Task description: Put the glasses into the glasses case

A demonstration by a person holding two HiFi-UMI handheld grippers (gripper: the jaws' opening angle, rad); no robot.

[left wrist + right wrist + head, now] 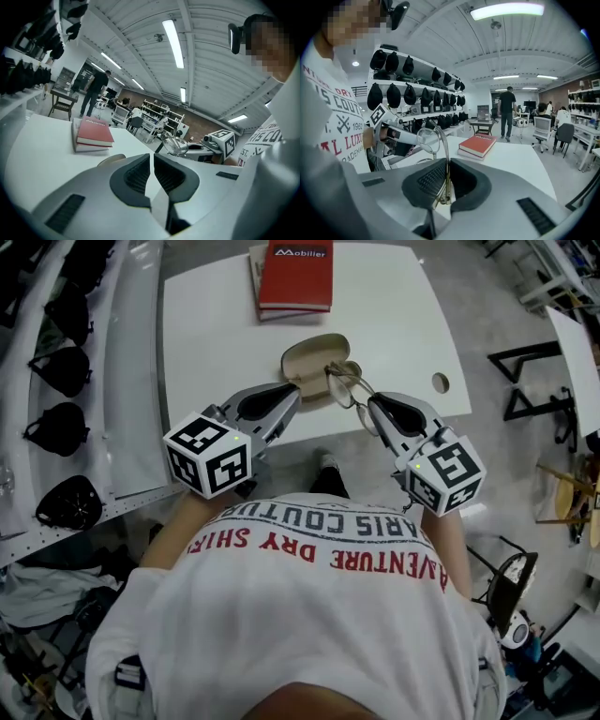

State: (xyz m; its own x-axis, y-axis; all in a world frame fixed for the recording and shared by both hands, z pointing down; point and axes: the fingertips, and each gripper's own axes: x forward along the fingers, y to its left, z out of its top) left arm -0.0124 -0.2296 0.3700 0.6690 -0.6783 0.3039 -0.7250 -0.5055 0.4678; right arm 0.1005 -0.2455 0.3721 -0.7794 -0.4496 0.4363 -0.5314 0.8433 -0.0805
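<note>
An open beige glasses case (pixel 312 358) lies on the white table (pixel 216 324), in front of the books. My right gripper (pixel 367 401) is shut on one temple arm of the thin-rimmed glasses (pixel 345 383), which hang just right of the case, partly over its near edge. In the right gripper view the temple runs between the pads and a round lens (pixel 427 139) stands above the right gripper (pixel 446 161). My left gripper (pixel 296 390) sits at the case's near left side. Its jaws (pixel 151 157) are shut with nothing between them, and the case (pixel 111 159) shows just beside them.
A red book (pixel 296 276) lies on a second book at the table's far edge. A round cable hole (pixel 440 383) is at the table's right. A white shelf with black caps (pixel 58 427) runs along the left. A person (pixel 506 112) stands far off among desks and chairs.
</note>
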